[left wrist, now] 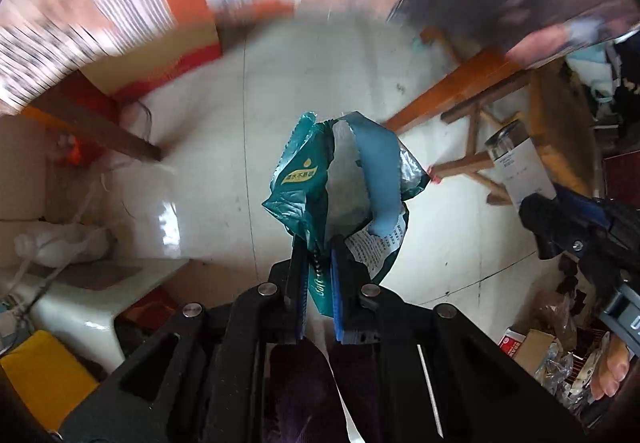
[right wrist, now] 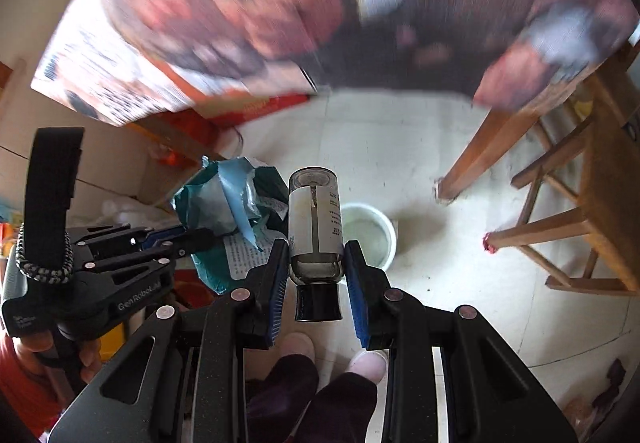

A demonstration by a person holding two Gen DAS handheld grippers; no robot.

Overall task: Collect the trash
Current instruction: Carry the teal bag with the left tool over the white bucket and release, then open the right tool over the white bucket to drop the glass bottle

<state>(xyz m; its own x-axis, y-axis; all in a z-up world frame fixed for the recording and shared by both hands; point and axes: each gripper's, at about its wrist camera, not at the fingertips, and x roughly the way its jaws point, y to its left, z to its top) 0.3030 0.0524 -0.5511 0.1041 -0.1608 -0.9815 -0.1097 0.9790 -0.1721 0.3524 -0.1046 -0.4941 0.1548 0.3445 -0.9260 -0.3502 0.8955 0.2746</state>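
Observation:
My left gripper [left wrist: 319, 247] is shut on a crumpled teal plastic wrapper [left wrist: 340, 171] and holds it above the floor. It also shows in the right wrist view [right wrist: 188, 239] with the wrapper [right wrist: 228, 203]. My right gripper [right wrist: 316, 249] is shut on a clear bottle with a white label and black cap [right wrist: 316, 231], held cap toward the camera. That bottle also shows in the left wrist view [left wrist: 516, 167] beside the right gripper [left wrist: 532, 211]. A white bucket [right wrist: 390, 239] stands on the floor right below the bottle.
A patterned tablecloth [right wrist: 280, 3] hangs overhead, blurred. Orange-brown table legs [right wrist: 480, 147] and a wooden stool [right wrist: 580, 219] stand at right. Boxes [left wrist: 152, 67], a white stool [left wrist: 80, 307] and a yellow item [left wrist: 44, 375] are at left. Loose trash [left wrist: 552, 355] lies at lower right. My feet [right wrist: 332, 359] are below.

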